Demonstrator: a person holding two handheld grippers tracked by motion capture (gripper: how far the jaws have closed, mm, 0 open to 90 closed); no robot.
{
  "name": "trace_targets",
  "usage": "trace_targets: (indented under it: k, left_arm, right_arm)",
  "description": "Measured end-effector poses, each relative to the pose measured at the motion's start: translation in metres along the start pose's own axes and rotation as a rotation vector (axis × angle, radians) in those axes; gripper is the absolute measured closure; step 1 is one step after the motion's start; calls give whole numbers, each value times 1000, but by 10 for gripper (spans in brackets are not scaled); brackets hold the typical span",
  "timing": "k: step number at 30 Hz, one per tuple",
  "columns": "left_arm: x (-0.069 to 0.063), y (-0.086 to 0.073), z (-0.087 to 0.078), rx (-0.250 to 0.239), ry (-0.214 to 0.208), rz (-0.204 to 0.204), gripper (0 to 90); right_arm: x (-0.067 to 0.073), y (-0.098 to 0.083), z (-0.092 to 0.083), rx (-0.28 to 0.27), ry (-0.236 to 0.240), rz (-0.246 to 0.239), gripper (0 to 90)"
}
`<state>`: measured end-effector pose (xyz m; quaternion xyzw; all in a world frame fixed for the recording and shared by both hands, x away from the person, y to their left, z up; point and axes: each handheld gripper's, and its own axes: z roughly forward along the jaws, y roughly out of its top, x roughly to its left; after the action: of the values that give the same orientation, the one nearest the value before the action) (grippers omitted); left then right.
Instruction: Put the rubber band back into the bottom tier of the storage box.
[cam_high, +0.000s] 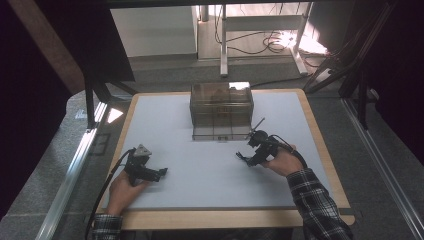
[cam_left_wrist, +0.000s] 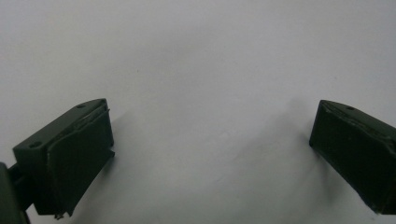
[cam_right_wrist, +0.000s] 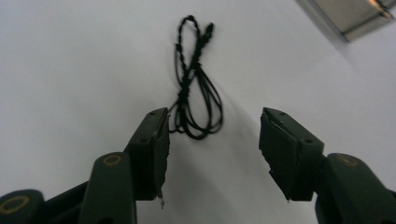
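High view, bench (cam_high: 210, 195): pale top with a wooden edge; a person's forearms come in at its near side.
High view, landmark: a clear compartmented box (cam_high: 221, 111) stands at the far middle of the bench.
High view, left tool (cam_high: 161, 173): well in front of the box and off to its left, held low over the bench by a hand (cam_high: 125, 190); its cable trails toward the near edge.
High view, right tool (cam_high: 243, 156): just in front of the box's right front corner, held by a hand (cam_high: 282, 162) in a checked sleeve (cam_high: 317, 207); its tips point leftward across the bench.
High view, cord: too small to make out here; possibly the dark speck at the right tool's tips.
Left gripper view, left tool (cam_left_wrist: 210, 154): jaws stand wide apart over bare bench; nothing lies between them and nothing is held.
Right gripper view, right tool (cam_right_wrist: 212, 144): jaws partly apart, roughly half their spread; the pads press on nothing.
Right gripper view, black cord (cam_right_wrist: 194, 84): a thin knotted loop lying flat on the bench, in front of the box, whose corner shows at the upper right.
Right gripper view, cord against tool: its near loop lies just beside the left-hand jaw's tip; the rest runs away ahead of the gap.
Right gripper view, contact: whether that jaw touches the cord cannot be told.
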<state>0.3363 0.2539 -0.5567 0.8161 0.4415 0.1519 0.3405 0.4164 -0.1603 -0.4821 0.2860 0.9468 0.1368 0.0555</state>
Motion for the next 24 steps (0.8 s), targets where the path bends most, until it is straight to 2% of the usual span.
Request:
trace_targets:
  k: [3,7,10,11,15,19,24]
  left_arm:
    - [0,0,0,0,0,1,0]
    - [0,0,0,0,0,1,0]
    - [0,0,0,0,0,1,0]
    - [0,0,0,0,0,1,0]
    - [0,0,0,0,0,0,0]
    - [0,0,0,0,0,0,0]
    - [0,0,0,0,0,0,0]
  right_arm:
    - [4,5,4,19,-1,-21,454]
    - [5,10,10,57,-13,-44,528]
    - [5,12,15,87,0,-45,619]
    - [5,13,15,85,15,-40,682]
    - [6,15,15,114,12,-64,831]
    - [7,16,13,126,13,-63,861]
    - [5,16,6,106,16,-68,860]
